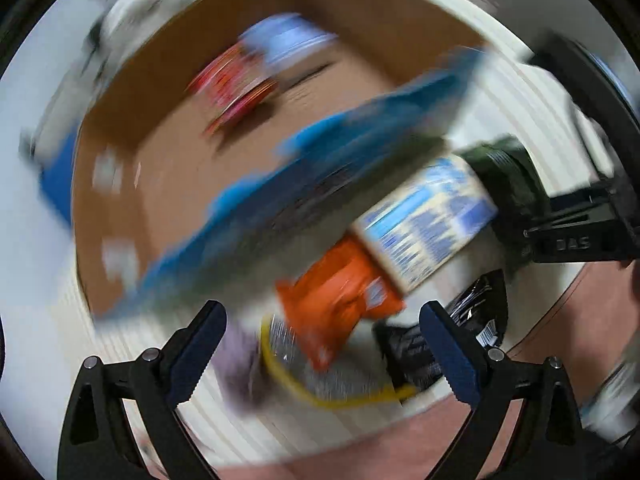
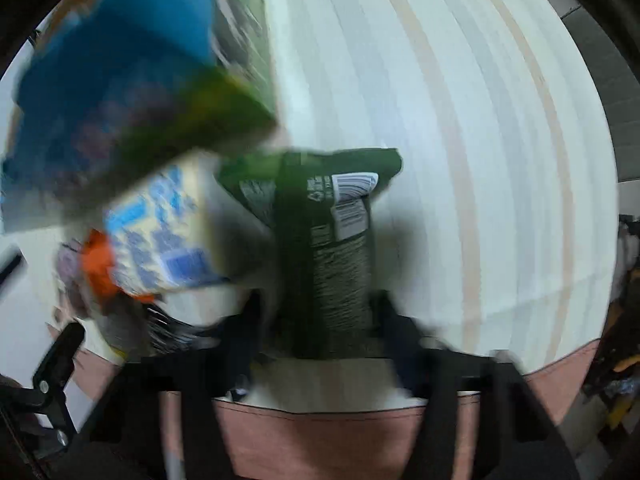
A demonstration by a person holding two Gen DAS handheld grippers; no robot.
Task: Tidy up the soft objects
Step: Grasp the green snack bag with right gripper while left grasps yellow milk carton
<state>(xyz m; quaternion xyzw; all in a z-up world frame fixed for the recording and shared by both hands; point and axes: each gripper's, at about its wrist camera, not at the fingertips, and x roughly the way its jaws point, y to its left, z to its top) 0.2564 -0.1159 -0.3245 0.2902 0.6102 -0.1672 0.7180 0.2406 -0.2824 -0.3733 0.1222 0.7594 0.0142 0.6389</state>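
Observation:
Both views are motion-blurred. My left gripper (image 1: 322, 320) is open and empty above a pile of soft packets: an orange packet (image 1: 340, 300), a silver bag with a yellow edge (image 1: 320, 376) and a black packet (image 1: 476, 320). A blue bag (image 1: 320, 172) and a cream-and-blue packet (image 1: 428, 216) lie beyond. My right gripper (image 2: 324, 320) is shut on a dark green packet (image 2: 332, 248), which also shows in the left wrist view (image 1: 508, 176). An open cardboard box (image 1: 168, 92) holds a red packet (image 1: 236, 84) and a light blue packet (image 1: 288, 40).
The packets lie on a white striped tablecloth (image 2: 460, 140) over a brownish table edge (image 2: 320, 432). The box stands at the far left of the pile. Dark clutter (image 2: 624, 320) shows at the right border.

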